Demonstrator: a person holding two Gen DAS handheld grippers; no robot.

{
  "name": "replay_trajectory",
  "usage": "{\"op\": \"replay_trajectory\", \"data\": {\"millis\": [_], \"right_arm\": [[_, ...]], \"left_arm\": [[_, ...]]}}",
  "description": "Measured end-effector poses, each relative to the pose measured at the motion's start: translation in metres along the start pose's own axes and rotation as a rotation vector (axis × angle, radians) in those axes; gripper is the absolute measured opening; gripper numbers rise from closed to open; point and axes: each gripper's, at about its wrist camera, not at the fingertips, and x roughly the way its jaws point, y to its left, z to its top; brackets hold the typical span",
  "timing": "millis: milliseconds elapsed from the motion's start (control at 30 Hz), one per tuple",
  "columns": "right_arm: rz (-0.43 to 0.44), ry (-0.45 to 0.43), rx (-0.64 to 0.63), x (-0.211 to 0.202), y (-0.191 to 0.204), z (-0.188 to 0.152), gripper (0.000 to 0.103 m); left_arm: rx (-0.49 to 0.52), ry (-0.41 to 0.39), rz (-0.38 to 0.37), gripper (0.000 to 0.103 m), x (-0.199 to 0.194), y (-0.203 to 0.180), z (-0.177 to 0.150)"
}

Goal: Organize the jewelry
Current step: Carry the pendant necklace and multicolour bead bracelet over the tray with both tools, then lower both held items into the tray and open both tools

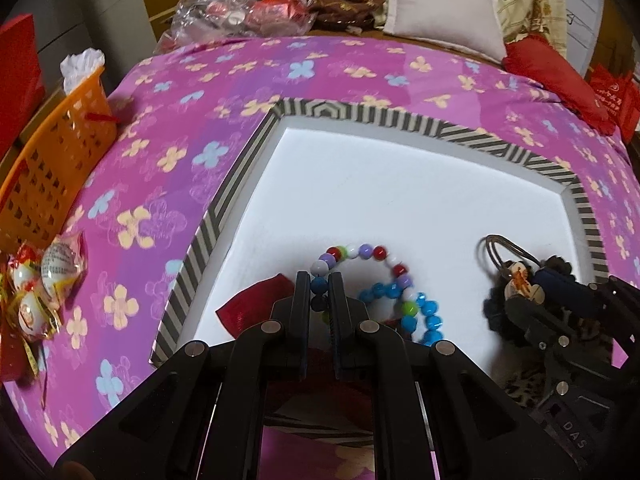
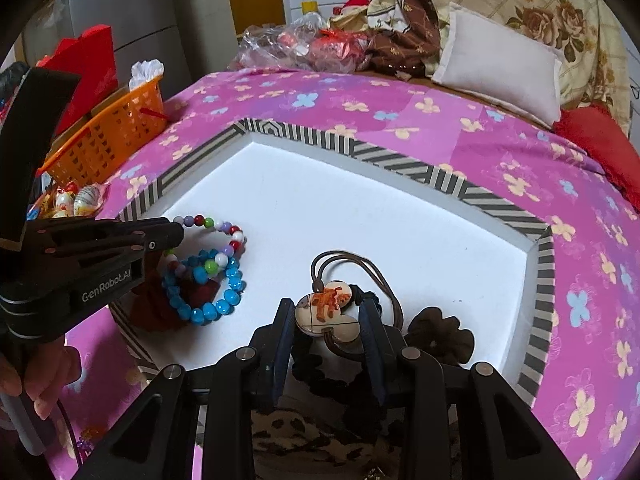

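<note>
A white tray with a striped rim lies on the pink floral bedspread. Inside it, my left gripper is shut on a strand of the multicoloured bead necklace, pinching a blue bead between its fingers. A blue bead bracelet lies coiled just right of it, partly over a dark red pouch. My right gripper is shut on a three-lobed pendant with an orange figure. The pendant's brown cord loops over the tray floor. From the right wrist view the left gripper reaches in from the left.
A dark flower-shaped hair tie lies beside the right gripper. An orange basket and wrapped eggs sit left of the tray. A white pillow, red cushion and plastic bag lie behind. A hand grips the left handle.
</note>
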Motion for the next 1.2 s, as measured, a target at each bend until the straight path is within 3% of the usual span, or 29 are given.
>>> {"op": "replay_trajectory", "data": {"millis": [600, 667, 733, 800, 1200], "right_arm": [[0.029, 0.004, 0.014, 0.001, 0.002, -0.005, 0.034], [0.037, -0.017, 0.025, -0.005, 0.002, -0.006, 0.047], [0.041, -0.032, 0.027, -0.01, 0.003, -0.007, 0.047], [0.038, -0.038, 0.023, -0.015, 0.006, -0.008, 0.047], [0.041, -0.093, 0.085, -0.065, 0.01, -0.03, 0.047]], "left_arm": [[-0.021, 0.016, 0.022, 0.009, 0.008, 0.006, -0.007], [-0.019, 0.01, 0.025, 0.016, 0.004, 0.005, -0.009], [-0.024, 0.001, 0.018, 0.044, 0.0, 0.006, -0.009], [-0.035, -0.019, 0.006, 0.053, -0.008, 0.007, -0.011], [-0.033, -0.12, 0.033, 0.053, -0.062, 0.011, -0.028]]}}
